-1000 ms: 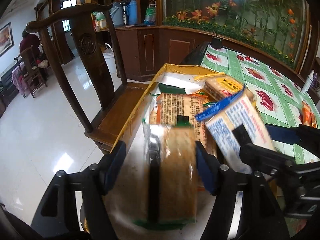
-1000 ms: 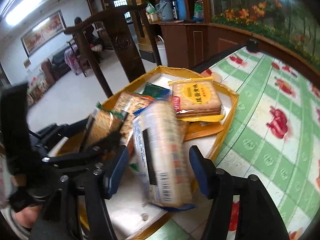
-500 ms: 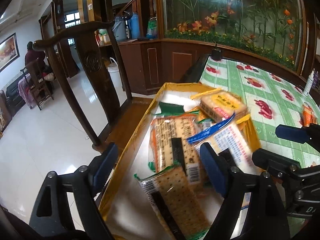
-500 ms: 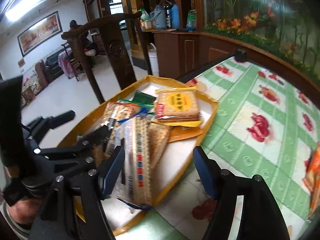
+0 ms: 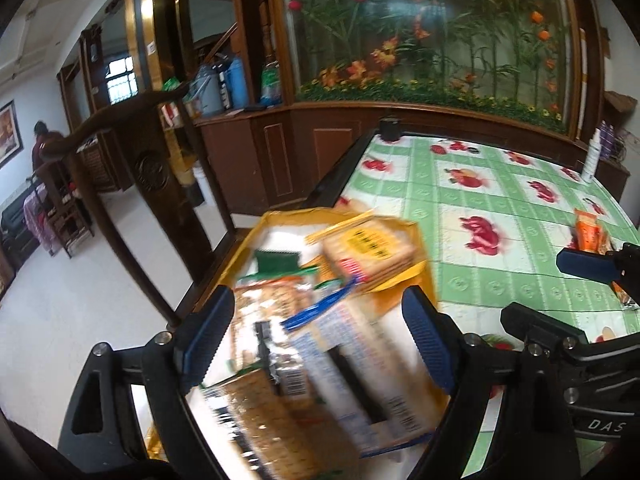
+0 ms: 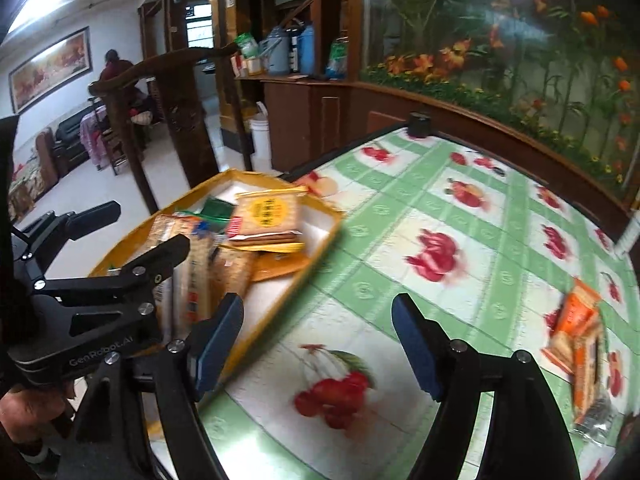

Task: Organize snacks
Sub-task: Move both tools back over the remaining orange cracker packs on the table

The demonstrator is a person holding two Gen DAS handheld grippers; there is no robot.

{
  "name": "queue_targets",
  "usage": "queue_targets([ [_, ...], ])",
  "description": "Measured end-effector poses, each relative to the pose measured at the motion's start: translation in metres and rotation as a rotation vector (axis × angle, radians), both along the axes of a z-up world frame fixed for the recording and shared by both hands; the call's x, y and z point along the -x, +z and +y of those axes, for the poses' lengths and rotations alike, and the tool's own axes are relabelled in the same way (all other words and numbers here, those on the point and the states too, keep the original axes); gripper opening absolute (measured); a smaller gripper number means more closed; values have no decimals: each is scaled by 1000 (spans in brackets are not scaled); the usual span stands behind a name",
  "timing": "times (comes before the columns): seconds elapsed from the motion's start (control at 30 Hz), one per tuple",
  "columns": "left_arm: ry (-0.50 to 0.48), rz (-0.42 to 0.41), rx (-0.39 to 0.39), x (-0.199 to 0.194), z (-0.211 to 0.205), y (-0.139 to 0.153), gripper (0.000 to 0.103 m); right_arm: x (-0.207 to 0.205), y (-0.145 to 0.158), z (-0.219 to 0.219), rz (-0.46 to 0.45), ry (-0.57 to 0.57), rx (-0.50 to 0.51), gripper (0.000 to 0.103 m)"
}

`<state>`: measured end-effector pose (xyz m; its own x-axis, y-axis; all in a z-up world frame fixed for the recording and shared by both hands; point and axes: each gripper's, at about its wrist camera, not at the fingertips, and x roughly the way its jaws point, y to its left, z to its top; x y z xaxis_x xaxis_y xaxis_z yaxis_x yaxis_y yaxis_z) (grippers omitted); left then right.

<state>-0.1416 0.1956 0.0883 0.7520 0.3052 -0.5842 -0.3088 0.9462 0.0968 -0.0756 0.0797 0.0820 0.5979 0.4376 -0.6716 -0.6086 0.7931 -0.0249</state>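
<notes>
the left gripper (image 5: 316, 340) hangs over the near end of the yellow tray (image 5: 256, 232), fingers spread wide and clamped on nothing. in the tray just below lie a tan cracker pack (image 5: 272, 416) and a white-and-blue pack (image 5: 360, 360); past them, at the tray's far end, a yellow-labelled biscuit pack (image 6: 266, 214). the right gripper (image 6: 318, 340), fingers apart and empty, hovers above the green checked surface (image 6: 400, 292) right of the tray. an orange snack packet (image 6: 580, 344) lies well to the tray's right.
</notes>
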Motion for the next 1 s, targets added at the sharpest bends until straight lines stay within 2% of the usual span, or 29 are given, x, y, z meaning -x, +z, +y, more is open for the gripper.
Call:
queue_targets([
  [0.4, -145, -13, -60, -28, -80, 12, 88, -12, 5, -76, -12, -154, -19, 79],
  [0.83, -263, 18, -97, -51, -148, 5, 88, -21, -4, -149, 18, -293, -46, 79],
  [0.9, -280, 33, -89, -56, -154, 4, 88, -24, -7, -160, 29, -311, -42, 79],
  [1.0, -319, 88, 8, -69, -152, 1, 88, -29, -10, -177, 47, -341, -50, 79],
])
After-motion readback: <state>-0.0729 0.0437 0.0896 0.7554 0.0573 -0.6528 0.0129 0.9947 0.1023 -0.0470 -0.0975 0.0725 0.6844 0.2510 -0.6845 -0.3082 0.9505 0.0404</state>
